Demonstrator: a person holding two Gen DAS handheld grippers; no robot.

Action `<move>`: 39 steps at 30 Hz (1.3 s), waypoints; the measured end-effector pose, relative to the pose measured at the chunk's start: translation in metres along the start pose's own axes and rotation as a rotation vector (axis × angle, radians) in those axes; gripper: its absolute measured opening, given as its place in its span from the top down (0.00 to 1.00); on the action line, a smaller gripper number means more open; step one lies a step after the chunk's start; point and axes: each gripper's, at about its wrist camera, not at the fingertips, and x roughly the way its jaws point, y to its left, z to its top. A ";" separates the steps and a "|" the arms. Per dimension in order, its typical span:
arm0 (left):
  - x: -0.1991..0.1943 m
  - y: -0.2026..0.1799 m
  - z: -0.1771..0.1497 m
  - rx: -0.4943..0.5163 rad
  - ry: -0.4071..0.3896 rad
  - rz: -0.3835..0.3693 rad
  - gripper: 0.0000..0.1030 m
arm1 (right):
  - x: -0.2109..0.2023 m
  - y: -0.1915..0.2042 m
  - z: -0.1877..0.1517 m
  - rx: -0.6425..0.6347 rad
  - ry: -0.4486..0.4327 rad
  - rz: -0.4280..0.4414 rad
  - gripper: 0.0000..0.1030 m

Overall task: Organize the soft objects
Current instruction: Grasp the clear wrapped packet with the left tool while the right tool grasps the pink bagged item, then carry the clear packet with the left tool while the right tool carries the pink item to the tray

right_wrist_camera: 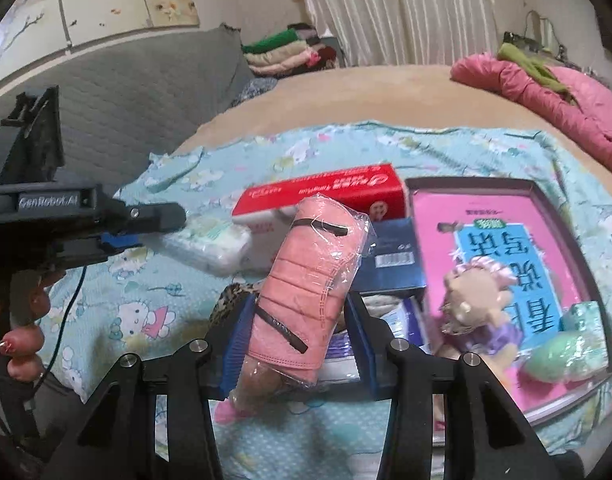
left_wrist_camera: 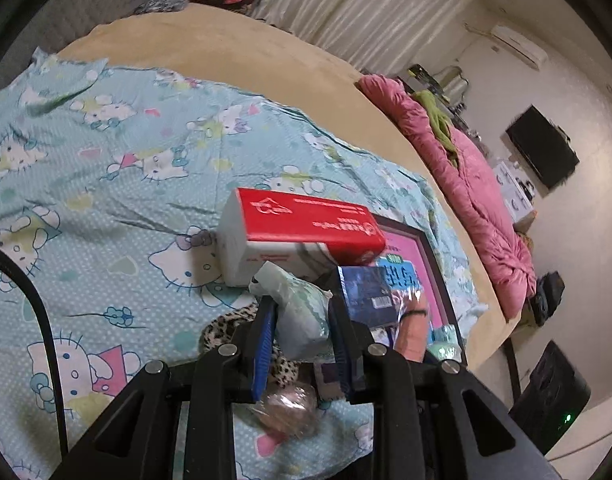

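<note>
My left gripper (left_wrist_camera: 300,306) is shut on a pale green tissue pack (left_wrist_camera: 298,312), held above the Hello Kitty sheet (left_wrist_camera: 106,184); the same pack shows in the right wrist view (right_wrist_camera: 210,242), sticking out of the left gripper (right_wrist_camera: 162,220). My right gripper (right_wrist_camera: 302,308) is shut on a bagged pink face-mask pack (right_wrist_camera: 306,284), lifted over the pile. A red and white tissue box (left_wrist_camera: 298,232) (right_wrist_camera: 326,196) lies behind. A leopard-print cloth (left_wrist_camera: 222,330) (right_wrist_camera: 230,300) lies under the grippers. A small plush doll (right_wrist_camera: 474,300) and a green wrapped soft item (right_wrist_camera: 562,356) rest in the tray.
A dark-rimmed tray (right_wrist_camera: 546,196) (left_wrist_camera: 434,256) holds a pink book. A dark blue box (right_wrist_camera: 394,256) (left_wrist_camera: 368,296) sits beside it. A pink quilt (left_wrist_camera: 466,184) (right_wrist_camera: 546,92) lies along the bed's far edge. Folded blankets (right_wrist_camera: 286,52) are stacked by the headboard.
</note>
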 end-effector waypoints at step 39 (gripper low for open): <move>0.029 -0.171 -0.030 0.351 0.027 0.096 0.81 | -0.099 -0.105 0.001 0.175 -0.247 -0.123 0.55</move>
